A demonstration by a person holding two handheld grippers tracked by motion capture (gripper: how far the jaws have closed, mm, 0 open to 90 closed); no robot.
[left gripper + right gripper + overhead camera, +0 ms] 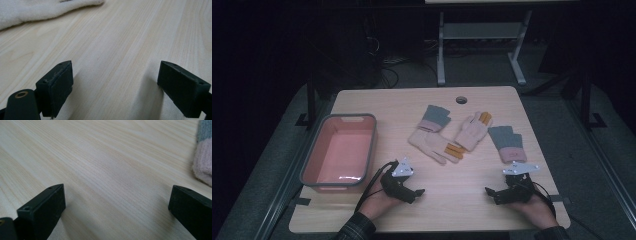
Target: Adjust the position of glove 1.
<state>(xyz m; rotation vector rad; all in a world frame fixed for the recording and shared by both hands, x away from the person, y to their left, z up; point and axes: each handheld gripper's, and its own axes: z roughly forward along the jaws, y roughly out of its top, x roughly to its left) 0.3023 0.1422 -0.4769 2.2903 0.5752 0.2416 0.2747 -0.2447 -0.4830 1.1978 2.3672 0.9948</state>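
Both tongs rest low on the light wooden tabletop (432, 197), hands coming in from the 6 o'clock edge. Left gripper (418, 191) sits at about 7 o'clock of table centre, tips pointing toward 3 o'clock; in the left gripper view its black jaws stand wide apart with bare wood grain between them, nothing held. Right gripper (488, 192) sits at about 5 o'clock, tips pointing toward 9 o'clock; in the right gripper view its jaws are also spread wide, nothing between them. The two grippers face each other, well apart. The knit gloves lie past them toward 12 o'clock, none touched. Pale pink knit glove with orange fingertips and grey cuff (434, 140) lies near table centre, cuff toward 11 o'clock, fingers toward 5 o'clock; a cream edge of it shows at the top left of the left gripper view (37, 10). Second pale pink glove with orange fingertips (473, 131) lies just beside the first at its 3 o'clock, fingers toward 1 o'clock. Grey and pink knit cuff piece (508, 144) lies at 3 o'clock of that pair, nearest the right gripper, just past it toward 12 o'clock; its pink and grey edge shows at the right of the right gripper view (203, 157). Pink rectangular plastic bin with grey rim (312, 165) sits at the 9 o'clock side of the table, just beside the left gripper at its 10 o'clock.
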